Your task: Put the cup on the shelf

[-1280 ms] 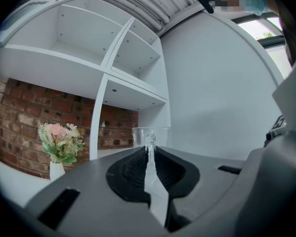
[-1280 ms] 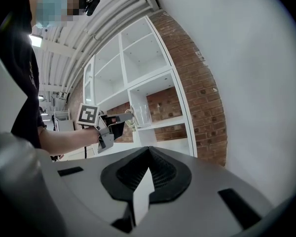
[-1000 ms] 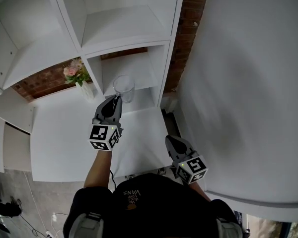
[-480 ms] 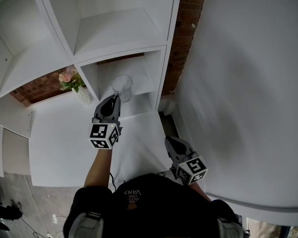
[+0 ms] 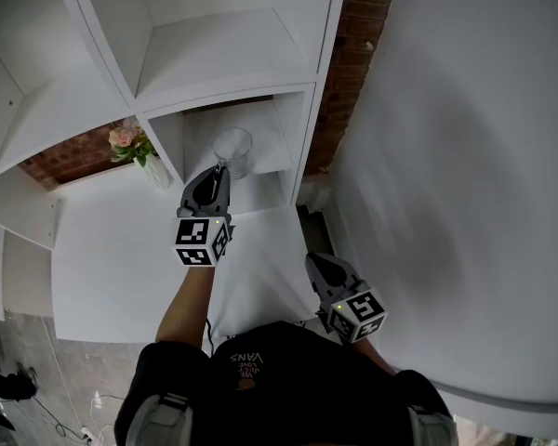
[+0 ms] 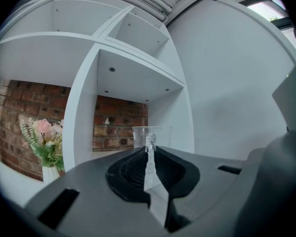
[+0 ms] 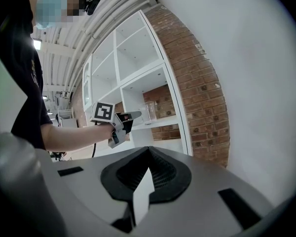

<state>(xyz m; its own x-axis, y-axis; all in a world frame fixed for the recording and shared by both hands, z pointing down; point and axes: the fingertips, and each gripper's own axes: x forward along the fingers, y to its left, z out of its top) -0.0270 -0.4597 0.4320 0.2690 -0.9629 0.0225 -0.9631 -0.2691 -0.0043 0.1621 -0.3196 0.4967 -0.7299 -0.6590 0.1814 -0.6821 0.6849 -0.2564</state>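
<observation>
A clear plastic cup (image 5: 232, 150) hangs at the mouth of the low shelf compartment (image 5: 265, 147), just above its floor. My left gripper (image 5: 219, 169) is shut on the cup's near wall. In the left gripper view the cup (image 6: 152, 134) stands upright right past the closed jaws of the left gripper (image 6: 150, 143). The right gripper view shows the cup (image 7: 149, 111) level with the shelf board and the left gripper (image 7: 133, 115) behind it. My right gripper (image 5: 317, 264) hangs low by my body, shut and empty, its right gripper tips (image 7: 148, 151) pressed together.
A white vase of pink flowers (image 5: 136, 148) stands on the white counter (image 5: 121, 249) left of the compartment's side panel (image 5: 170, 151). A brick wall (image 5: 352, 59) runs behind the shelving. A large white wall (image 5: 465, 156) is on the right.
The left gripper has carried the cup a little forward and up, deeper into the mouth of the low compartment. The right gripper has barely moved.
</observation>
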